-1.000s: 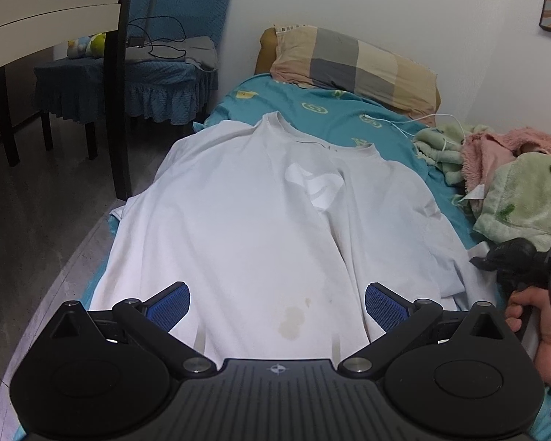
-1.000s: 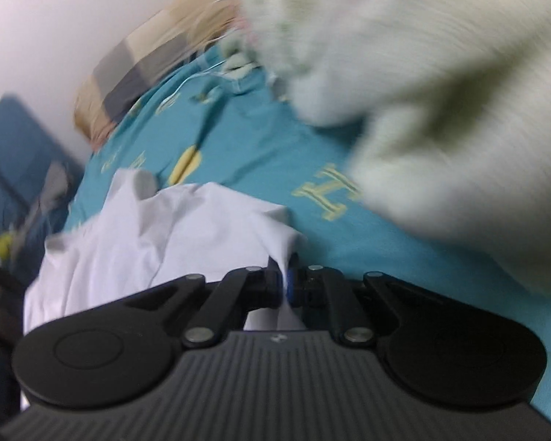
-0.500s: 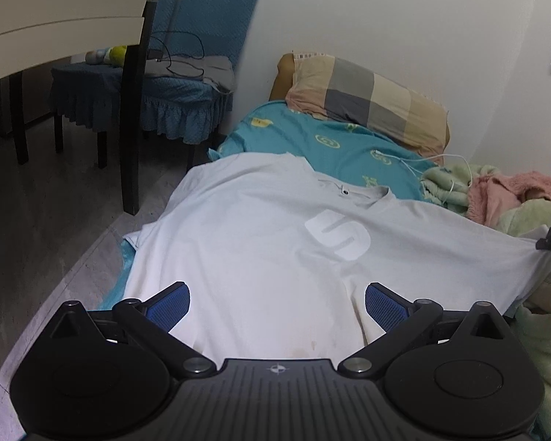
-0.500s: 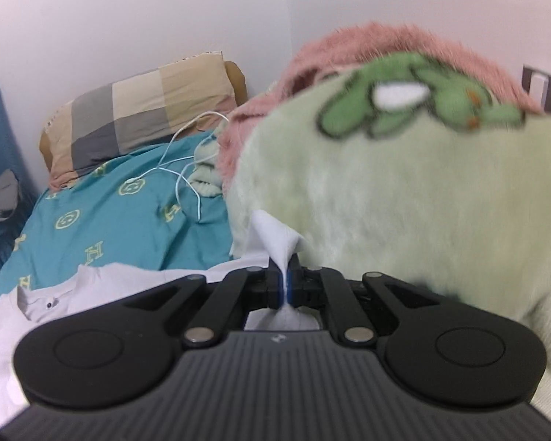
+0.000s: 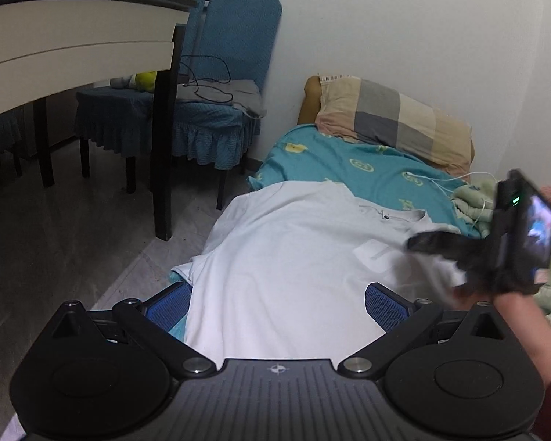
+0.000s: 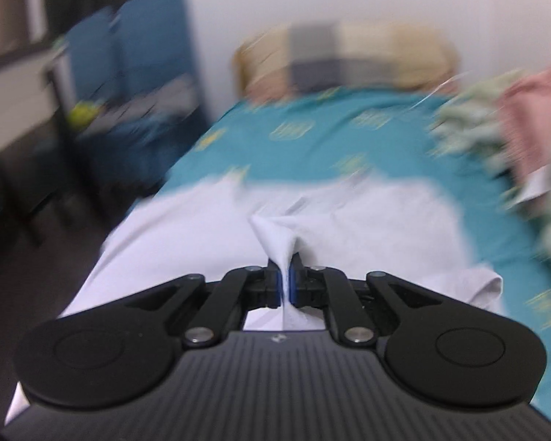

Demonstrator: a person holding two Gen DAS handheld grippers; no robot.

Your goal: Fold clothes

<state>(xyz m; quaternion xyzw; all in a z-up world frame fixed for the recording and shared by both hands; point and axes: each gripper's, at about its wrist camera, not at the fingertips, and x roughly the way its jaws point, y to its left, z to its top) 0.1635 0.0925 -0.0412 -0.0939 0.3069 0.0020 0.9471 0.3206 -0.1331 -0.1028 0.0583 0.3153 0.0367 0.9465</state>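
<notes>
Your shirt [image 5: 286,257] lies spread on the bed [image 5: 352,163], collar toward the pillow [image 5: 393,121] and hem toward you, with its far-left edge hanging just past the bed's side, over the floor [image 5: 55,242]. A pale printed mark sits on the chest, partly hidden behind your right gripper [image 5: 437,242].

Your left gripper [image 5: 275,301] hovers at the hem end of the shirt with its jaws wide; the blue pads [image 5: 384,303] stand to either side of the cloth and grip nothing.

Your right gripper [image 6: 283,286] has its jaws nearly together, pinching a fold of the shirt [image 6: 275,235] that rises in a small white peak between the pads. In the left wrist view that gripper sits over the shirt's right side, near the chest print, with your right hand [image 5: 510,316] behind it. The right wrist view is blurred, so finer detail there cannot be told.

Right of the shirt, at the bed's edge, lies a heap of green and pink blankets [image 6: 525,117]. A white cable [image 5: 444,180] runs across the sheet between pillow and blankets. Left of the bed stands a blue chair [image 5: 216,110], with a bench [image 5: 69,36] nearer you
</notes>
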